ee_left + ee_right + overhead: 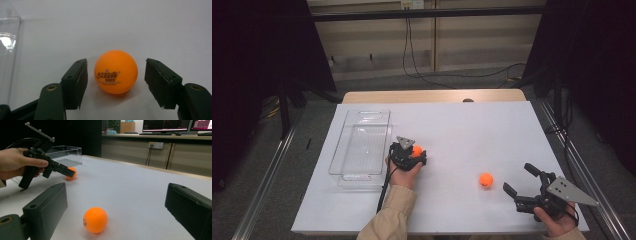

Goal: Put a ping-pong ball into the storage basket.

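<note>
Left gripper view puts the printed orange plastic ball (115, 71) centred between the parted fingers (76, 82), untouched, so squeeze evenly or it rolls off across the white counter (125, 27).

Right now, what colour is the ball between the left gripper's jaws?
Orange, with dark printed lettering; the ball shows best in the left gripper view.

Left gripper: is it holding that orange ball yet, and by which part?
Not yet. The orange table tennis ball sits on the table between the left gripper pads, with a gap on each side. The right gripper is open, holding nothing.
</note>
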